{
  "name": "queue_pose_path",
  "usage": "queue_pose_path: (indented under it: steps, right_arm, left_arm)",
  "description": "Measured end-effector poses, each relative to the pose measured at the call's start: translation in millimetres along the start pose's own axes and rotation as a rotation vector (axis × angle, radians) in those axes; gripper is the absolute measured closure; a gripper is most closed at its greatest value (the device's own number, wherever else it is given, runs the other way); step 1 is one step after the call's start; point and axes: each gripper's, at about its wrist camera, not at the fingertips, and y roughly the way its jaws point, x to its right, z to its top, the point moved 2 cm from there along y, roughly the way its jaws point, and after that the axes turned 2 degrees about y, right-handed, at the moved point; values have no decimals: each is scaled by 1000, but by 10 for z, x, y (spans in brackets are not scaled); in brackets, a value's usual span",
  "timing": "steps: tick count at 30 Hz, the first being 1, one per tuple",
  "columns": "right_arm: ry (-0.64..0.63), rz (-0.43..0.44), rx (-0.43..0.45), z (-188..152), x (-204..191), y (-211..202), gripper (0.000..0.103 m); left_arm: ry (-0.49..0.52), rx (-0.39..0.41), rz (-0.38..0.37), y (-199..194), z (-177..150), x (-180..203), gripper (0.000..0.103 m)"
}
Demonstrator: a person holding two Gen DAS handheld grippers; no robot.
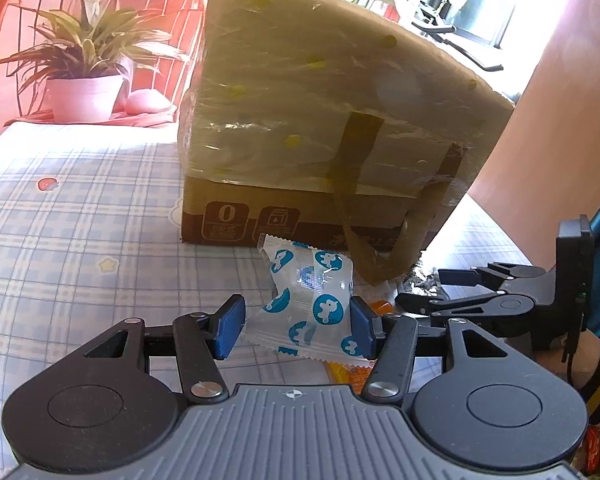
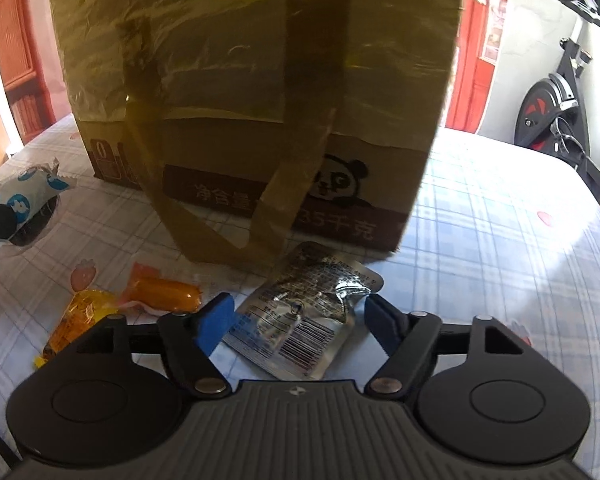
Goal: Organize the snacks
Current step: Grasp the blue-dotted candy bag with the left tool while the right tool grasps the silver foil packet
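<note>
Your left gripper (image 1: 298, 326) is clenched on a white snack packet with blue dots (image 1: 312, 304), both blue pads pressing its sides; packet held just above the checked tablecloth (image 1: 80, 208), its long axis running up and away from you, upper crimped end toward the box. Your right gripper (image 2: 298, 320) stands released, jaws wide, pads clear of the silver foil pouch (image 2: 304, 312) that lies flat between them. Pouch long axis runs diagonally, from near you at the left toward the box at the right, printed side up.

Container: a cardboard box (image 2: 260, 160) wrapped in yellowish film, standing mid-table, strap loop (image 2: 228, 240) hanging down its front onto the cloth. Contents cannot be told; the box top is out of view.

Loose on the cloth, left of the pouch: an orange sausage-shaped snack (image 2: 166, 294), long axis roughly left-right, and just beside it a yellow wrapped snack (image 2: 80, 316), partly behind the gripper body. A potted plant (image 1: 84, 68) sits at the far edge.
</note>
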Motion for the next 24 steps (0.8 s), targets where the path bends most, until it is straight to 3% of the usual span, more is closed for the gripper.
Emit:
queue_pose_path:
  steps: [4, 8, 10, 12, 16, 18, 23, 24]
  right_arm:
    - [5, -6, -2, 34, 1, 67, 16]
    - [5, -8, 8, 31, -8, 95, 17]
    - [-2, -1, 23, 17, -23, 67, 32]
    - [-11, -4, 33, -3, -22, 9, 53]
    - [2, 0, 44, -65, 5, -66, 60]
    - [-6, -9, 59, -93, -6, -119, 71]
    - [36, -2, 91, -148, 49, -263, 83]
    - [43, 0, 98, -159, 64, -301, 93]
  left_arm:
    - [-4, -1, 1, -2, -3, -20, 44]
    - [-11, 3, 5, -15, -2, -32, 44]
    - [-13, 5, 7, -23, -3, -45, 44]
    - [-16, 5, 8, -26, -2, -47, 44]
    - [-17, 6, 7, -33, -4, -38, 44]
    - [-18, 6, 6, -38, -5, -35, 44]
    - [-16, 9, 6, -43, -7, -27, 44]
    - [-15, 10, 6, -46, -6, -23, 44]
